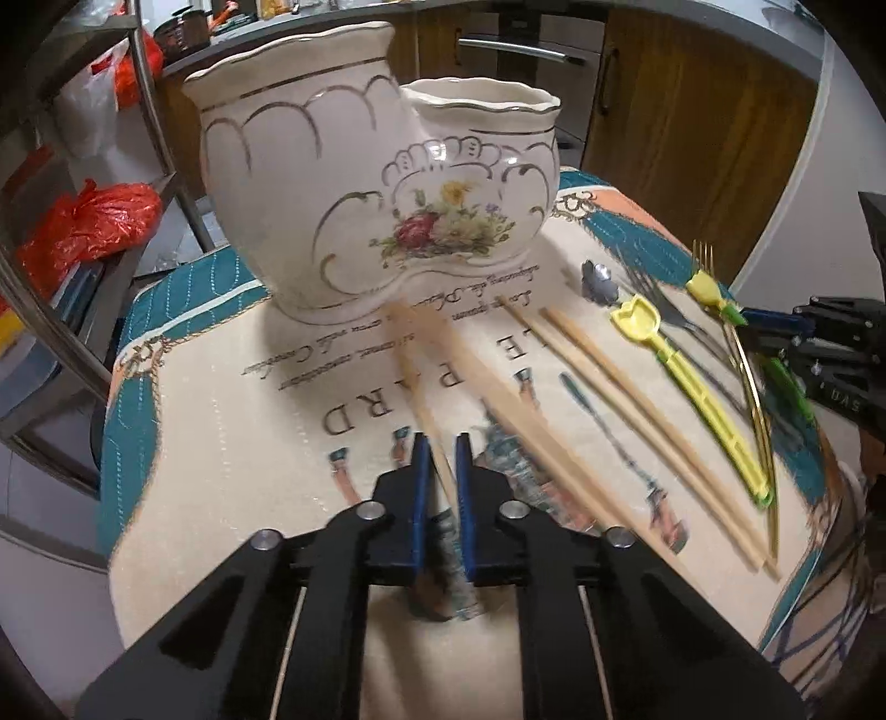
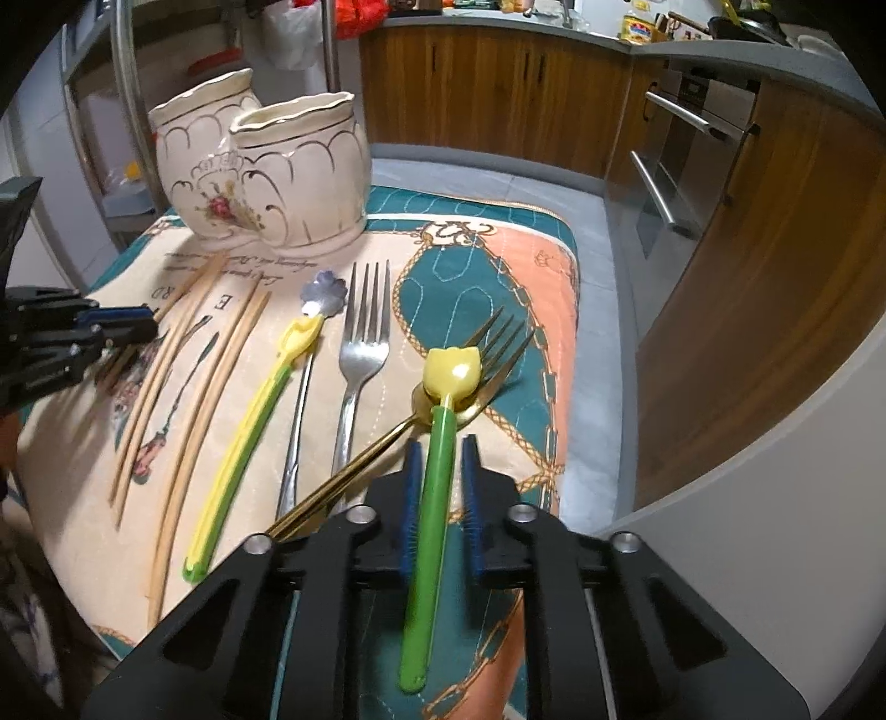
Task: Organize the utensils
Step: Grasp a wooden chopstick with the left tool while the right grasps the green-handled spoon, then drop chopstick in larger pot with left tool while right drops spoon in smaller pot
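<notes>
It was a home kitchen: wooden cabinets (image 2: 498, 88) under a grey countertop (image 2: 554, 30), with a built-in oven (image 2: 686, 155).

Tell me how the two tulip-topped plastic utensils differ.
The green-handled tulip utensil sits between the right gripper jaws; the yellow-and-green tulip utensil lies free on the printed cloth. The first overlaps the gold fork; the second lies beside a flower-tipped metal spoon. Both have yellow tulip heads.

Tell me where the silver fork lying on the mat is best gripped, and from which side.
Probably mid-handle on the silver fork, from above, jaws across its width: it lies flat, handle toward the camera, and the gold fork crosses near its end.
</notes>
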Demonstrator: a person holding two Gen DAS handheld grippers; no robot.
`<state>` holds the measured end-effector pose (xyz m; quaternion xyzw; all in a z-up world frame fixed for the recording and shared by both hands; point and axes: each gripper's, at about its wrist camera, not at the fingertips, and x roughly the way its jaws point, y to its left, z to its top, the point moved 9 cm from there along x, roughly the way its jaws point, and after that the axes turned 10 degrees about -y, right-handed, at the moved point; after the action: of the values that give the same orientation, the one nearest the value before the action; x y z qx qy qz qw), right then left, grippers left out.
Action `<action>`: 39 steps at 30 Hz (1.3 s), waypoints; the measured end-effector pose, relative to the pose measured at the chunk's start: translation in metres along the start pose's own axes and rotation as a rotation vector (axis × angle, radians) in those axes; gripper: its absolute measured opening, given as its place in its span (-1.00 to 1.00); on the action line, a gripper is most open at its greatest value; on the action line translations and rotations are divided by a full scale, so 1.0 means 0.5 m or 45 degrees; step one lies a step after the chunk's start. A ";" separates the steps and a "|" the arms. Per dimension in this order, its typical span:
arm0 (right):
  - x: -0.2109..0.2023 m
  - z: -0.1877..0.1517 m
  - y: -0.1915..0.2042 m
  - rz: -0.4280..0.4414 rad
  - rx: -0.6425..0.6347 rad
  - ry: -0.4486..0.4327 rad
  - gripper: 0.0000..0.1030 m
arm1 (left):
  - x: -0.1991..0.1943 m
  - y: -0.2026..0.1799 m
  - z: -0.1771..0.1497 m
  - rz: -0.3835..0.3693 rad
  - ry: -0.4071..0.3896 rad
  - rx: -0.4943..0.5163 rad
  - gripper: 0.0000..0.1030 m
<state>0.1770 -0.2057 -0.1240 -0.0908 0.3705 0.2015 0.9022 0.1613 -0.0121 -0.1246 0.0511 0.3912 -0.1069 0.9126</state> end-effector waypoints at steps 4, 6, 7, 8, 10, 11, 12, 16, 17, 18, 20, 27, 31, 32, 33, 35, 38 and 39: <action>-0.022 -0.001 -0.003 -0.012 0.016 -0.035 -0.79 | -0.018 0.015 -0.010 -0.036 0.000 0.035 -0.91; -0.036 0.007 -0.005 -0.014 0.032 -0.065 -0.80 | -0.031 0.024 -0.014 -0.040 -0.015 0.044 -0.91; -0.045 0.014 -0.005 -0.013 0.041 -0.086 -0.80 | -0.039 0.027 -0.015 -0.052 -0.026 0.045 -0.91; -0.056 0.025 -0.003 -0.001 0.053 -0.119 -0.79 | -0.052 0.029 -0.014 -0.063 -0.045 0.052 -0.91; -0.080 0.056 0.010 0.033 0.058 -0.196 -0.79 | -0.084 0.029 -0.005 -0.101 -0.113 0.065 -0.91; -0.088 0.068 0.015 0.041 0.057 -0.226 -0.79 | -0.105 0.026 0.005 -0.131 -0.165 0.068 -0.91; -0.102 0.100 0.027 0.061 0.052 -0.287 -0.79 | -0.129 0.024 0.020 -0.157 -0.222 0.075 -0.91; -0.134 0.208 0.072 0.140 0.066 -0.466 -0.80 | -0.205 0.028 0.101 -0.168 -0.431 0.071 -0.91; -0.137 0.230 0.077 0.158 0.075 -0.497 -0.79 | -0.222 0.034 0.131 -0.171 -0.486 0.055 -0.91; -0.140 0.265 0.087 0.188 0.092 -0.548 -0.80 | -0.232 0.043 0.163 -0.164 -0.537 0.043 -0.91; -0.133 0.321 0.098 0.230 0.144 -0.622 -0.79 | -0.243 0.061 0.215 -0.159 -0.625 0.016 -0.91; -0.031 0.429 0.096 0.315 0.396 -0.710 -0.79 | -0.215 0.123 0.395 -0.180 -0.870 -0.140 -0.91; 0.034 0.436 0.091 0.287 0.473 -0.739 -0.79 | -0.155 0.135 0.429 -0.169 -0.882 -0.182 -0.91; 0.050 0.431 0.089 0.280 0.503 -0.728 -0.79 | -0.139 0.139 0.431 -0.170 -0.886 -0.201 -0.91; 0.067 0.427 0.080 0.287 0.555 -0.716 -0.79 | -0.128 0.145 0.430 -0.157 -0.896 -0.217 -0.91; 0.082 0.423 0.073 0.277 0.594 -0.726 -0.79 | -0.117 0.156 0.428 -0.121 -0.927 -0.238 -0.91; 0.092 0.426 0.070 0.216 0.570 -0.774 -0.79 | -0.106 0.167 0.429 -0.093 -0.960 -0.267 -0.91; 0.094 0.426 0.071 0.205 0.563 -0.778 -0.79 | -0.099 0.164 0.430 -0.093 -0.954 -0.261 -0.91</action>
<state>0.3268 -0.0931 -0.0065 0.1995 0.1250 0.2049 0.9500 0.2985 0.0370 0.0598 -0.0970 0.0412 -0.1109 0.9882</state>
